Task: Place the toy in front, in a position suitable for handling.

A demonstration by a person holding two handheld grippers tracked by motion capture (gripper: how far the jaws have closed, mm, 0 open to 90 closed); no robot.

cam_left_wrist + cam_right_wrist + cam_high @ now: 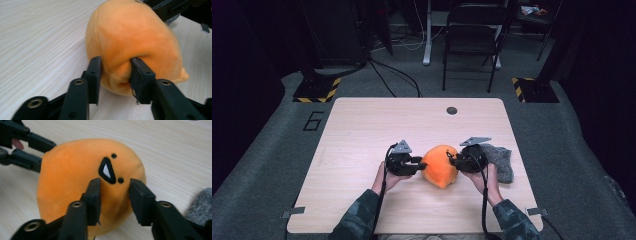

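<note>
An orange plush toy (pixel 439 166) lies on the wooden table (pixel 362 130), near the front and right of centre. My left gripper (pixel 417 164) is at its left side and my right gripper (pixel 453 161) is at its right side. In the left gripper view the left gripper (pixel 115 65) pinches a fold of the orange plush toy (pixel 130 32). In the right gripper view the right gripper (pixel 115 185) squeezes the plush toy (pixel 67 175) just below its black mouth (pixel 107 170) and two dot eyes. Both are shut on the toy.
A grey fuzzy cloth (pixel 502 161) lies on the table just right of my right hand; its edge, the grey cloth (pixel 200 207), shows in the right gripper view. A dark round hole (pixel 452 110) sits near the table's far edge. A black chair (pixel 472 40) stands beyond the table.
</note>
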